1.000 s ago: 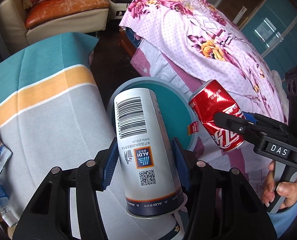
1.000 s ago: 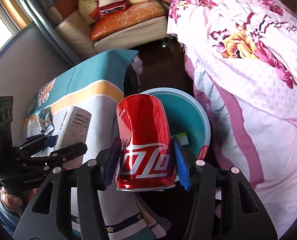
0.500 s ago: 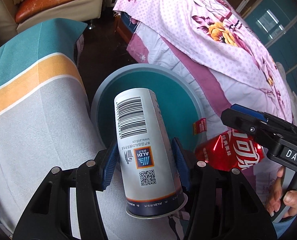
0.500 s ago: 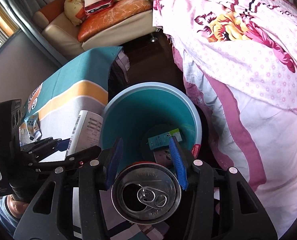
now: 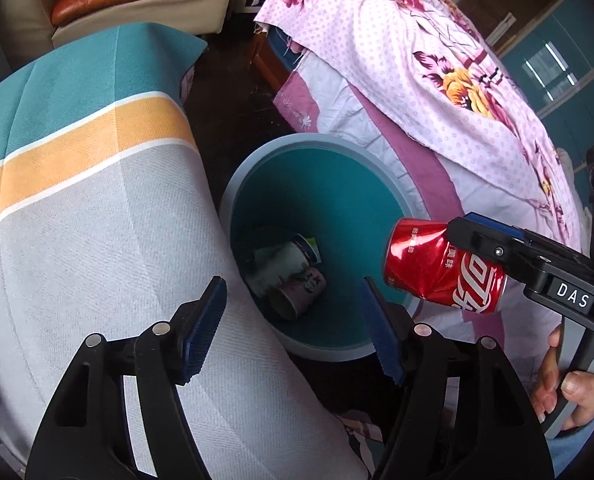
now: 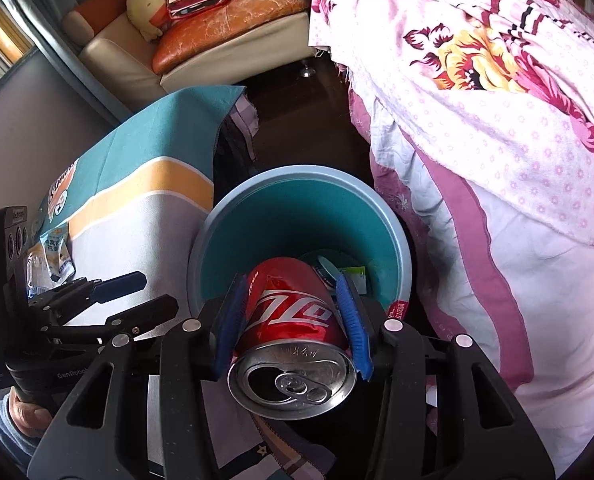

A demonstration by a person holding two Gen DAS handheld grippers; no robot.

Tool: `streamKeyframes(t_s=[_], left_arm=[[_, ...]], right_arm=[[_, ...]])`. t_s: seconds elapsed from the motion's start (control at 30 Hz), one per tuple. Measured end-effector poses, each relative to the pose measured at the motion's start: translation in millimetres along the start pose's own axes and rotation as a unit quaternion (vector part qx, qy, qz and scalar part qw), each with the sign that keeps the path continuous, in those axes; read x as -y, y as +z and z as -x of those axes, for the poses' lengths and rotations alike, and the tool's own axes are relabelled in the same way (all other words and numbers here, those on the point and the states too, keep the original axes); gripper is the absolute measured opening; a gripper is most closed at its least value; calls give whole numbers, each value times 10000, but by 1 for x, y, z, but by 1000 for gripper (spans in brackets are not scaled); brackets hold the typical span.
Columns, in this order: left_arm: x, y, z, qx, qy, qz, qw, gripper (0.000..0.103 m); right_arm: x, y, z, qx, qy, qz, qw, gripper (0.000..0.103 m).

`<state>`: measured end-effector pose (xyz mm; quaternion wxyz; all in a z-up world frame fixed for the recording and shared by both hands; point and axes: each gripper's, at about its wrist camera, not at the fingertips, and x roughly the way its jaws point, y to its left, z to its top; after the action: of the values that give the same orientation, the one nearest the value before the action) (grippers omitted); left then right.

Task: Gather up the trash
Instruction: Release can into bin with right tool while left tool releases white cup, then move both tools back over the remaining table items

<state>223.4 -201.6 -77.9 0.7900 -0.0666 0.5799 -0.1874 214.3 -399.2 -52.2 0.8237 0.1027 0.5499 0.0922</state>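
A teal bin (image 5: 325, 160) with a pale blue rim stands on the floor between a cloth-covered table and a bed; it also shows in the right wrist view (image 6: 257, 216). My left gripper (image 5: 295, 326) is open and empty above the bin's near edge. The white ALDI carton (image 5: 283, 264) lies inside the bin with a paper cup (image 5: 297, 294). My right gripper (image 6: 293, 308) is shut on a dented red cola can (image 6: 293, 328), tilted with its base toward the bin. The can (image 5: 441, 266) hangs over the bin's right rim in the left wrist view.
The table's teal, orange and grey cloth (image 5: 89, 208) lies left of the bin, with snack packets (image 6: 57, 256) at its far side. A floral bedspread (image 5: 437, 80) hangs at the right. A sofa (image 6: 217, 32) stands behind. Dark floor (image 5: 225, 92) lies beyond the bin.
My left gripper opened and the ALDI carton dropped into the bin. My right gripper tipped the cola can toward the bin and still holds it.
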Motion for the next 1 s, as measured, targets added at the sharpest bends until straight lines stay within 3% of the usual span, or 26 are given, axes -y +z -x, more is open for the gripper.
streamKeyframes(t_s=[0.33,0.4,0.47,0.6,1.0], left_arm=[[-21,-11,22,104,-108,181,9997,71],[-26,-14,27,120,-100,202,9997,72],[-31,-19,34,186,-67,258,9995,82],[-43,-28,51,306,-63,349,9989,82],[-93,-71,111,555,120,665,9962,82]], right_arm=[[-18,0,-2,-130,-91,128,9998,41],[-24,-1,-1,-144,-97,163,9997,51],[-31,-3,1,-145,-91,199,9997,58],[-47,-5,7,-142,-83,289,9994,68],[-113,-25,23,-232,42,719,9971,73]])
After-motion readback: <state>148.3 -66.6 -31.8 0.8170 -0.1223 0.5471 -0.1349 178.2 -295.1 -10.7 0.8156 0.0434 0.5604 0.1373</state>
